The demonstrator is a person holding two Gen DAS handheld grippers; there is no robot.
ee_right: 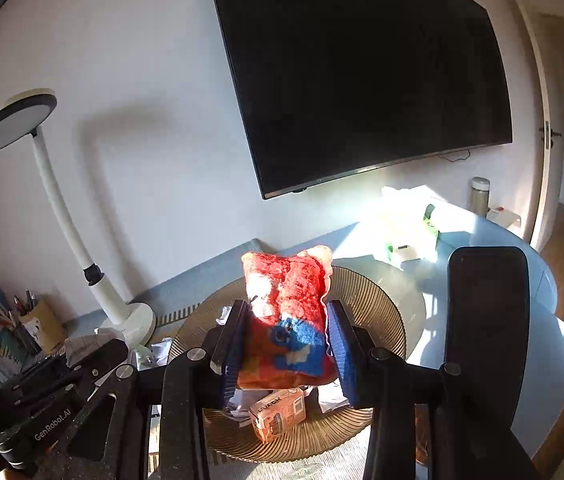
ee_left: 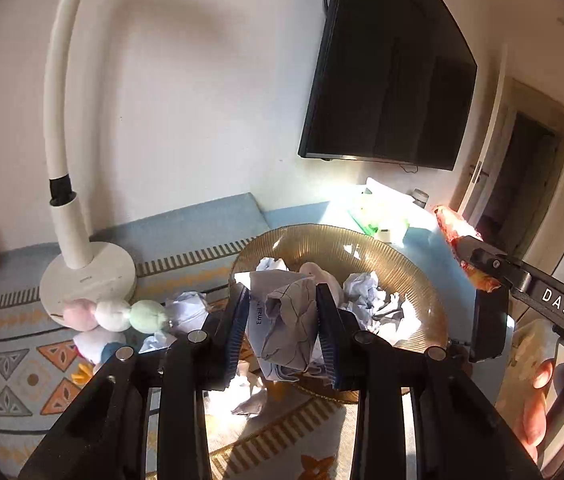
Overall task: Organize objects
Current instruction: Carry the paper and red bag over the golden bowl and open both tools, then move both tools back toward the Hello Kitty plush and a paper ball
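My left gripper (ee_left: 283, 328) is shut on a crumpled sheet of paper (ee_left: 285, 330) and holds it over the near rim of a ribbed amber glass plate (ee_left: 413, 272). More crumpled paper (ee_left: 365, 292) lies in the plate. My right gripper (ee_right: 287, 340) is shut on a red plush toy with a blue patch (ee_right: 285, 312), held above the same plate (ee_right: 369, 292). A small orange carton (ee_right: 278, 414) lies in the plate under the toy. The right gripper and toy also show in the left wrist view (ee_left: 459, 246), at the plate's right.
A white desk lamp (ee_left: 86, 276) stands left of the plate, with a pink, white and green plush skewer (ee_left: 114, 314) before its base. A patterned mat (ee_left: 14, 372) covers the blue table. A black screen (ee_right: 361, 72) hangs on the wall. A tissue pack (ee_right: 409, 240) and bottle (ee_right: 479, 196) sit far right.
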